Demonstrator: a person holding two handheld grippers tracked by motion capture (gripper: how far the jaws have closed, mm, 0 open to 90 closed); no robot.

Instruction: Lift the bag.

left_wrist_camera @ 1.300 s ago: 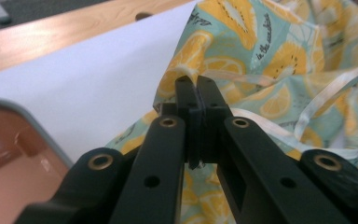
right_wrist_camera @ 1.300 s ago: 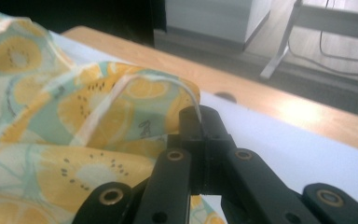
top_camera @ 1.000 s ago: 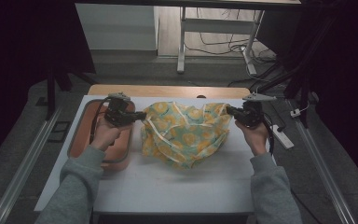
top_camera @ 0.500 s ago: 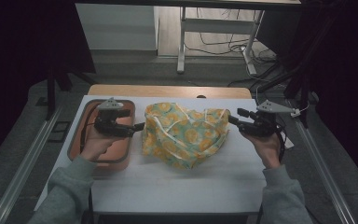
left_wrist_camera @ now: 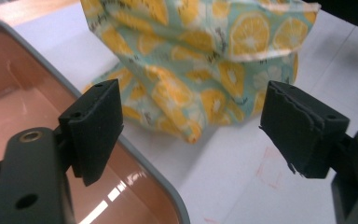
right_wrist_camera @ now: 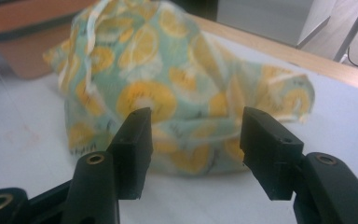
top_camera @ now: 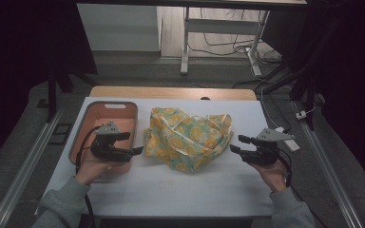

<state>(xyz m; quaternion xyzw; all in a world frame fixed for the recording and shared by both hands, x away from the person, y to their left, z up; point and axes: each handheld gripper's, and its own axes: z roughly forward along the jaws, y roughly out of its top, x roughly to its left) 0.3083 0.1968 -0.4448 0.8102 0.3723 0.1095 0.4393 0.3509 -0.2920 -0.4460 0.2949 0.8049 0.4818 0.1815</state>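
With the left gripper (top_camera: 139,151) and right gripper (top_camera: 234,144) both just spread wide and empty, I'd grab matching corners of the crumpled lemon-print cloth (top_camera: 187,137) mid-table beside the salmon plastic tray (top_camera: 108,110).

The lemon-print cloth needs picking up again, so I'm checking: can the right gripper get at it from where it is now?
Probably yes. The right gripper sits beside the cloth with its jaws open toward it, and only bare table lies between them.
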